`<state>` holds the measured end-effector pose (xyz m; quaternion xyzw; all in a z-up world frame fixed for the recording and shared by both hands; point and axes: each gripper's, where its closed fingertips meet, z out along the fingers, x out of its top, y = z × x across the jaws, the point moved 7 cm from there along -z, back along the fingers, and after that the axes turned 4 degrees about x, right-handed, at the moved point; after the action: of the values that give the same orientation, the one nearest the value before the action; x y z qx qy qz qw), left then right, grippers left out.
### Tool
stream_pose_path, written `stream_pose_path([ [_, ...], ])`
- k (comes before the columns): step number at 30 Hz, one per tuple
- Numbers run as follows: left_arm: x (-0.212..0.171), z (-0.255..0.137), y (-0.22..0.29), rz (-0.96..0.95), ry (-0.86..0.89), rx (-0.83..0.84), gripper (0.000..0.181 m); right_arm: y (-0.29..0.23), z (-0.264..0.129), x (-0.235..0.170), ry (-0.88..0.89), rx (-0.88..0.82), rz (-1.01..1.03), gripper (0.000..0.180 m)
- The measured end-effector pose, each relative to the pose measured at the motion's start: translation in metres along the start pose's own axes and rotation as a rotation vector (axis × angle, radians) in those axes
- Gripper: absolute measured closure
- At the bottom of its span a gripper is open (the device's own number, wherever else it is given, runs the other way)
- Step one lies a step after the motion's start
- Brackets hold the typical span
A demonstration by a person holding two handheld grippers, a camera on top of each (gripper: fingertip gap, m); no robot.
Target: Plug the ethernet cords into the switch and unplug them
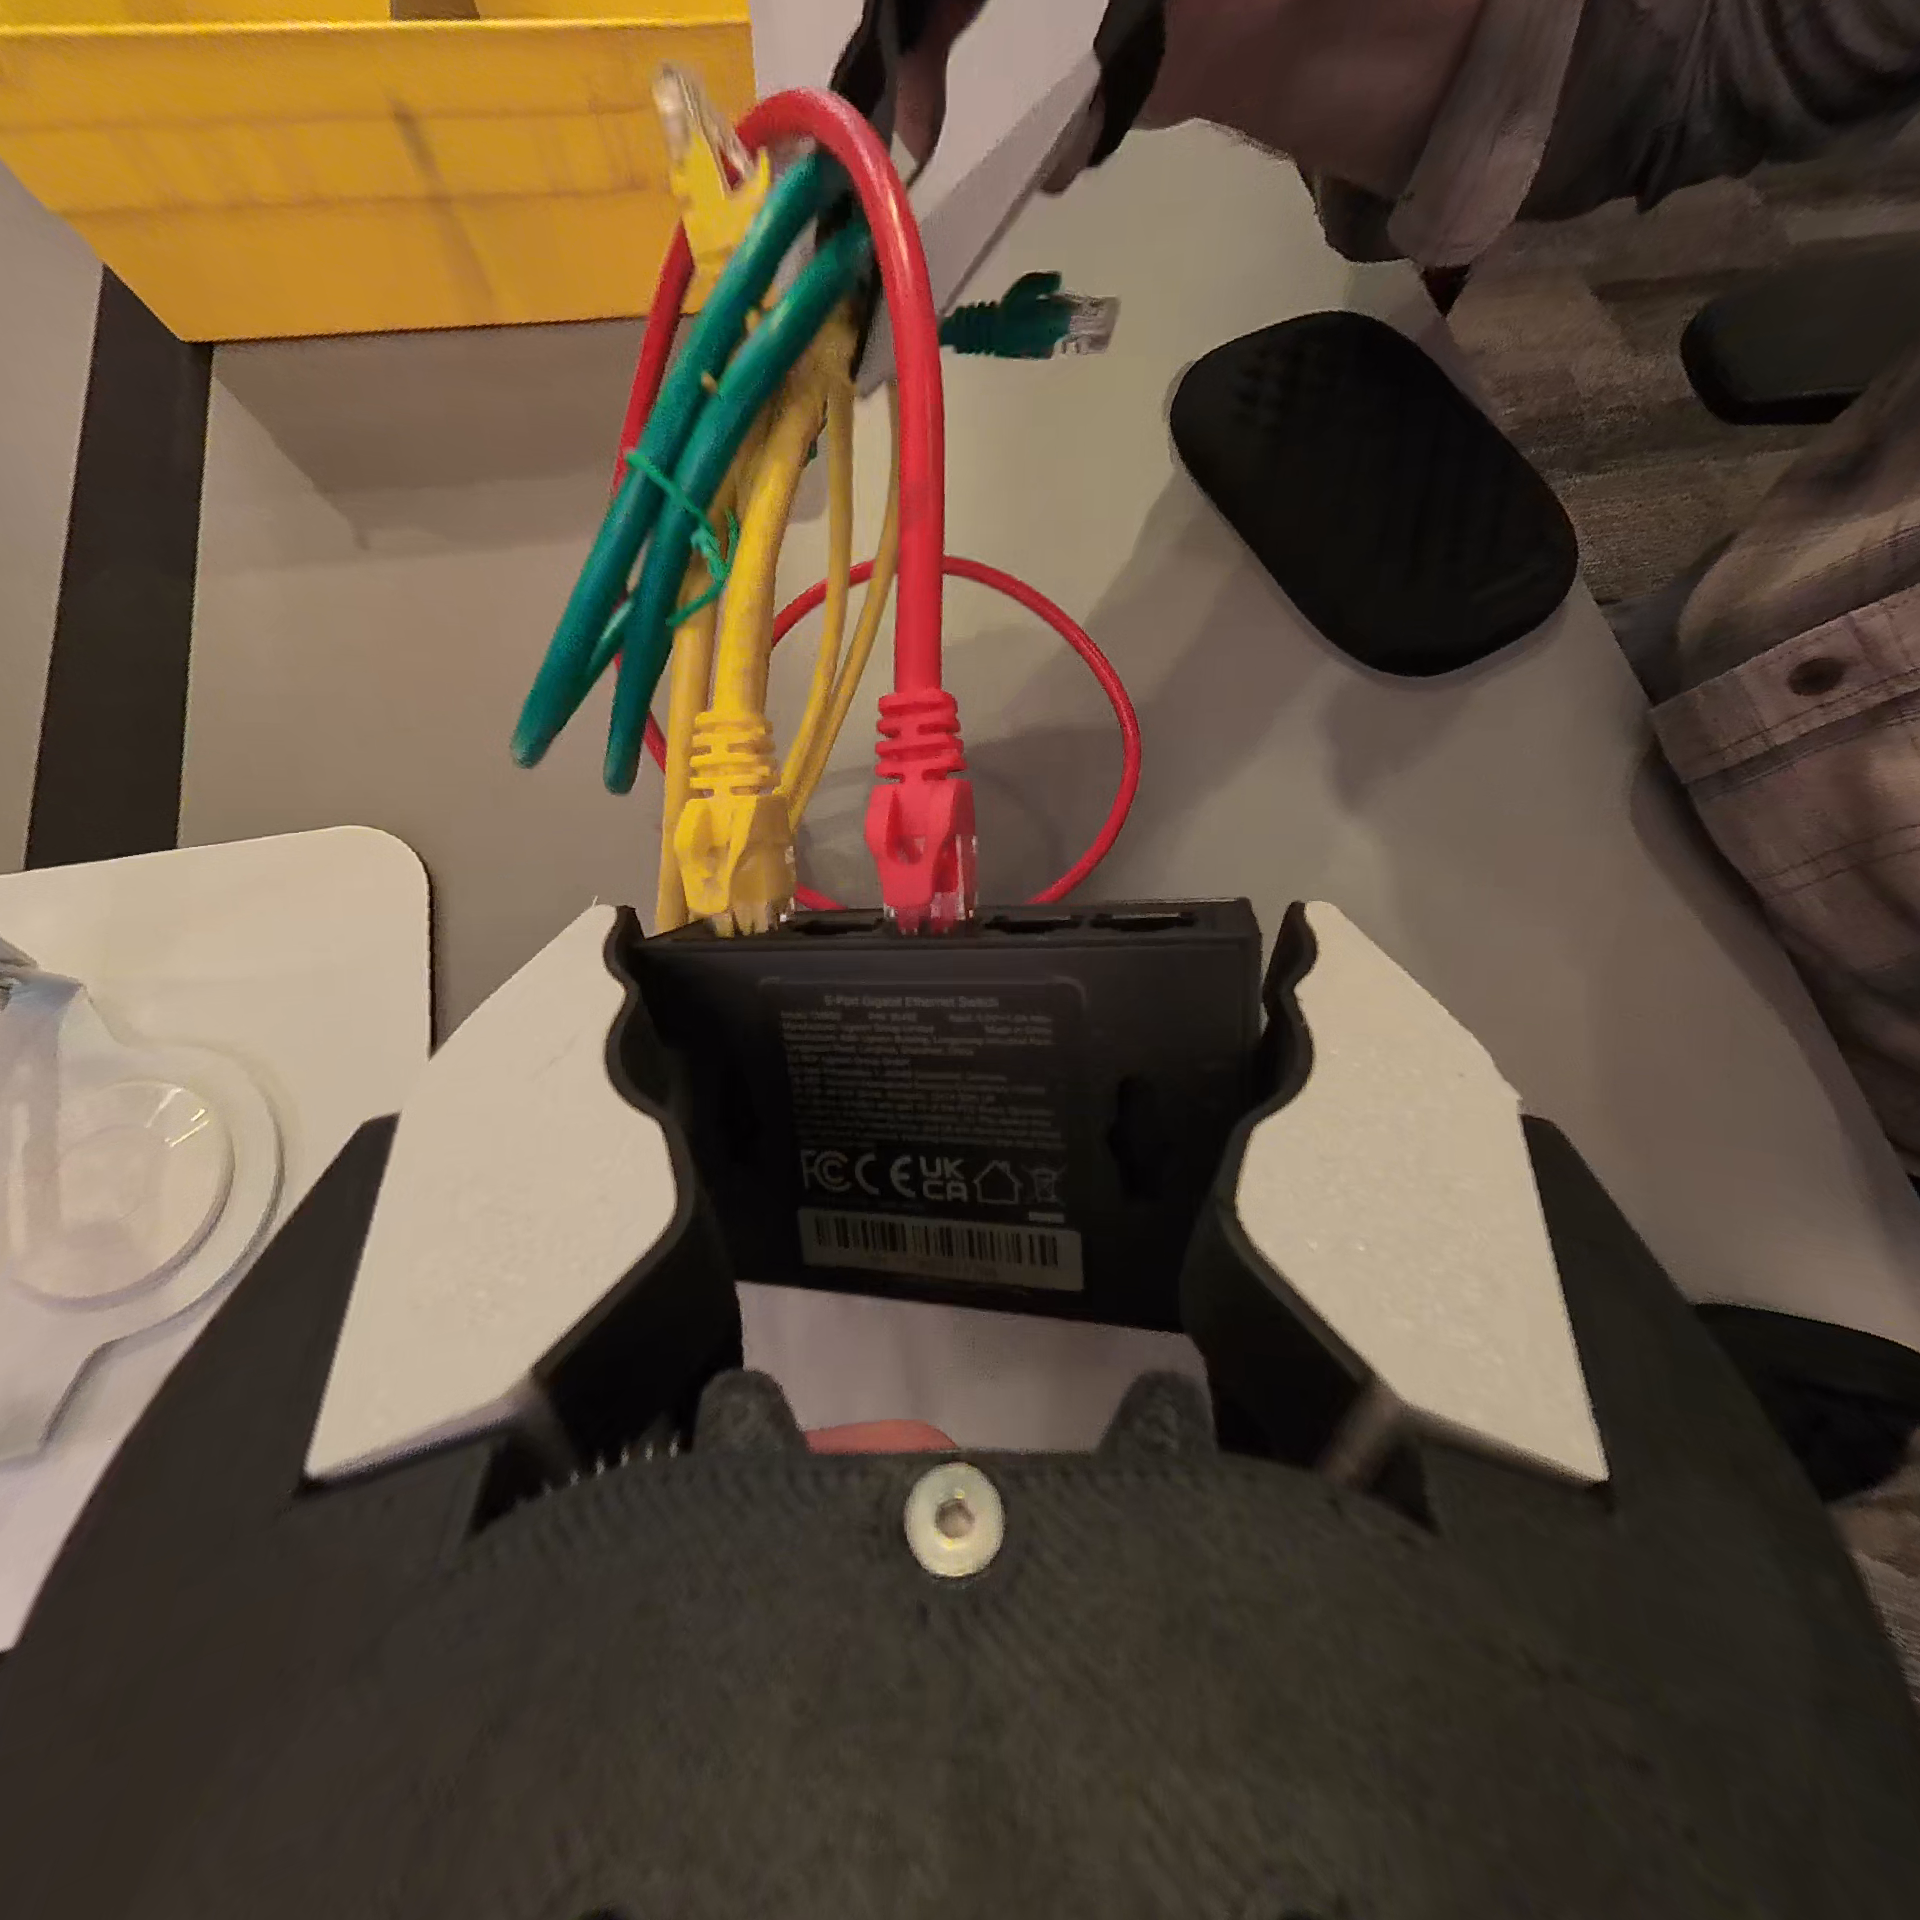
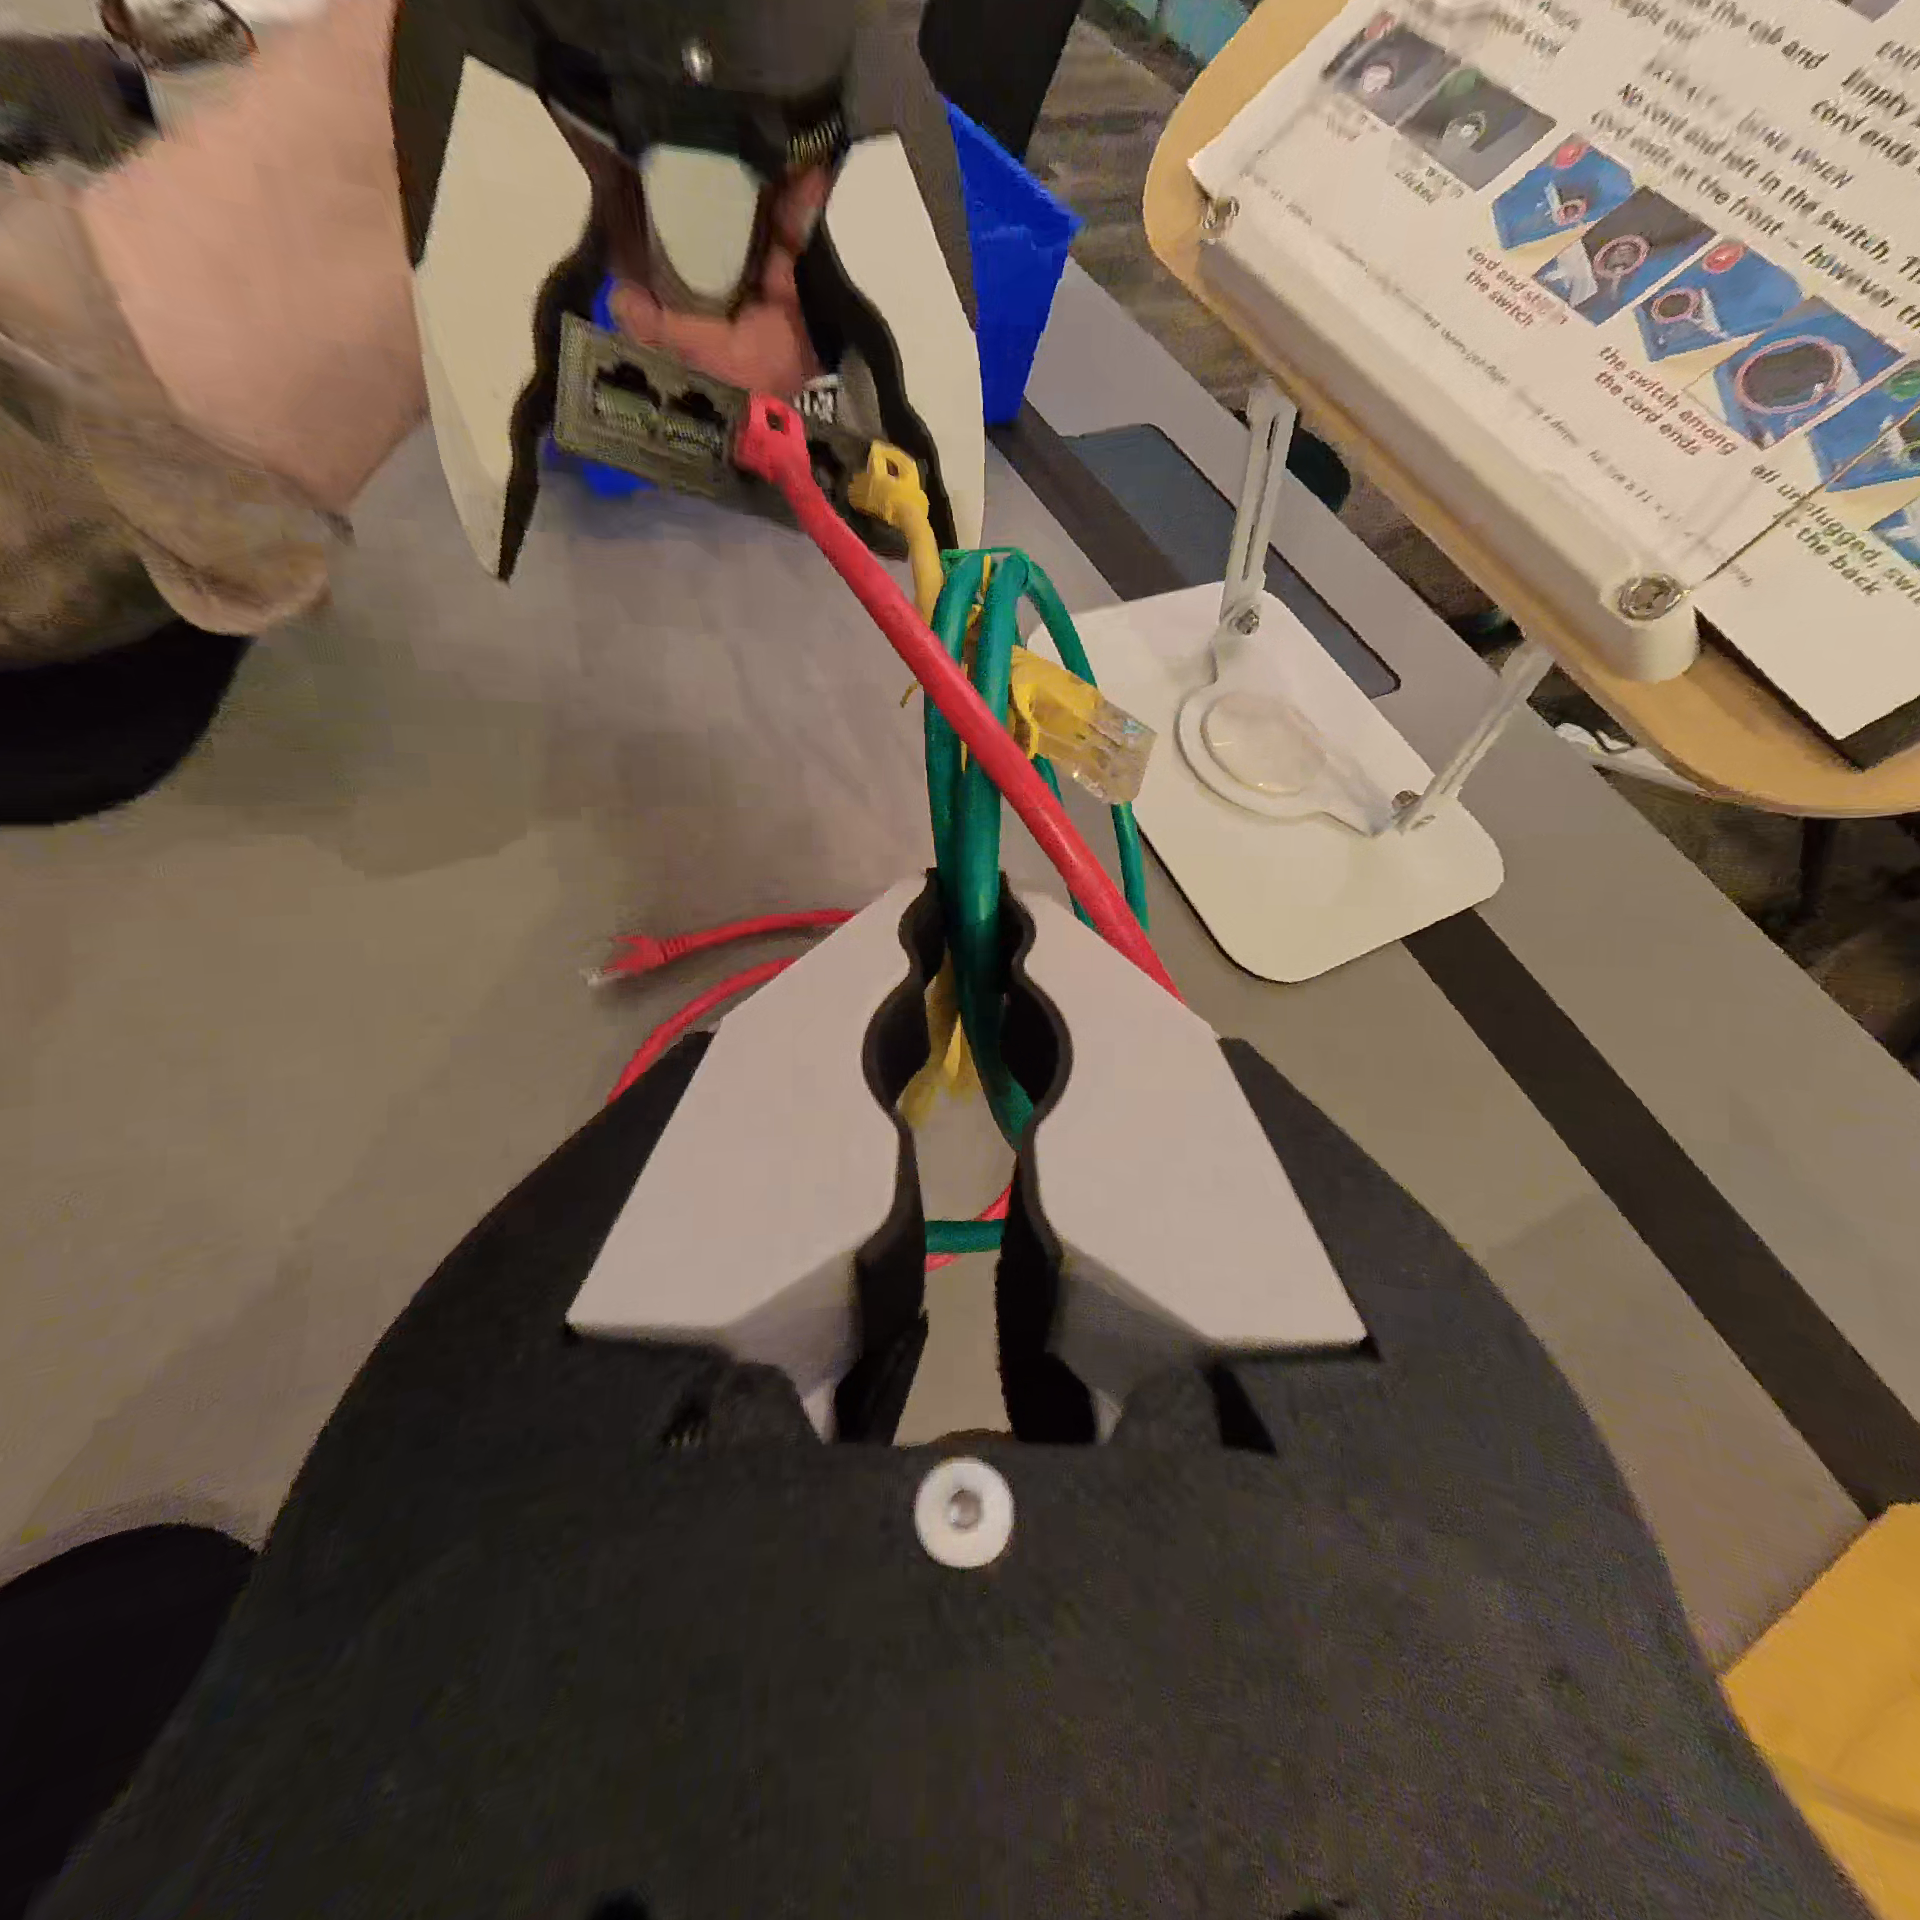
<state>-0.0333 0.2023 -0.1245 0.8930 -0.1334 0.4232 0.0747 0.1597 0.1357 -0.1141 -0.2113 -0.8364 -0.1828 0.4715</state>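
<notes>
Left wrist view: the left gripper [image 1: 951, 1039] holds the black switch [image 1: 940, 1101] above the grey worktop [image 1: 1195, 727], its white fingers [image 1: 520, 1122] clamped on the switch's two short sides, label side toward the camera. A yellow cord [image 1: 732, 821] and a red cord [image 1: 923, 790] are plugged into the port row on the far edge; how deep they sit is hard to judge. Both rise with a looped green cord [image 1: 707, 436] into the right gripper [image 1: 862, 260], mostly hidden behind the bundle. A yellow box [image 1: 364, 166] is cut off at the top left corner. The switch blocks part of a thin red loop [image 1: 1101, 686] lying on the worktop.

Right wrist view: the right gripper's fingers [image 2: 790, 1091] are closed on the green and yellow cords, the red cord passing beside them. Beyond, the switch is blurred, and a person's hand [image 2: 239, 312] covers the left gripper's handle. A loose red plug [image 2: 634, 951] lies on the worktop. An instruction sheet on a stand [image 2: 1351, 831] runs off the right edge.
</notes>
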Motion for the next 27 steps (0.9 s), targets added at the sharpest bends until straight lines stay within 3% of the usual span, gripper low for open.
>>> stream_pose_path([
  [7, 0.0, 0.014, 0.002, 0.034, -0.137, 0.069, 0.07, 0.002, -0.012, 0.016, 0.187, 0.161, 0.232, 0.174],
  [14, 0.0, 0.025, 0.001, 0.042, -0.15, 0.055, 0.071, 0.015, -0.013, 0.005, 0.328, 0.293, 0.45, 0.174],
  [17, -0.003, 0.022, 0.0, 0.04, -0.144, 0.06, 0.071, 0.018, -0.014, -0.002, 0.439, 0.409, 0.581, 0.159],
  [19, -0.002, 0.02, -0.001, 0.034, -0.133, 0.062, 0.071, 0.015, -0.011, -0.01, 0.37, 0.34, 0.524, 0.176],
  [23, -0.002, 0.018, -0.001, 0.035, -0.131, 0.068, 0.07, -0.002, 0.0, -0.018, 0.158, 0.185, 0.31, 0.176],
  [27, -0.001, 0.018, 0.0, 0.044, -0.132, 0.072, 0.071, -0.011, -0.005, -0.014, 0.093, 0.18, 0.246, 0.176],
])
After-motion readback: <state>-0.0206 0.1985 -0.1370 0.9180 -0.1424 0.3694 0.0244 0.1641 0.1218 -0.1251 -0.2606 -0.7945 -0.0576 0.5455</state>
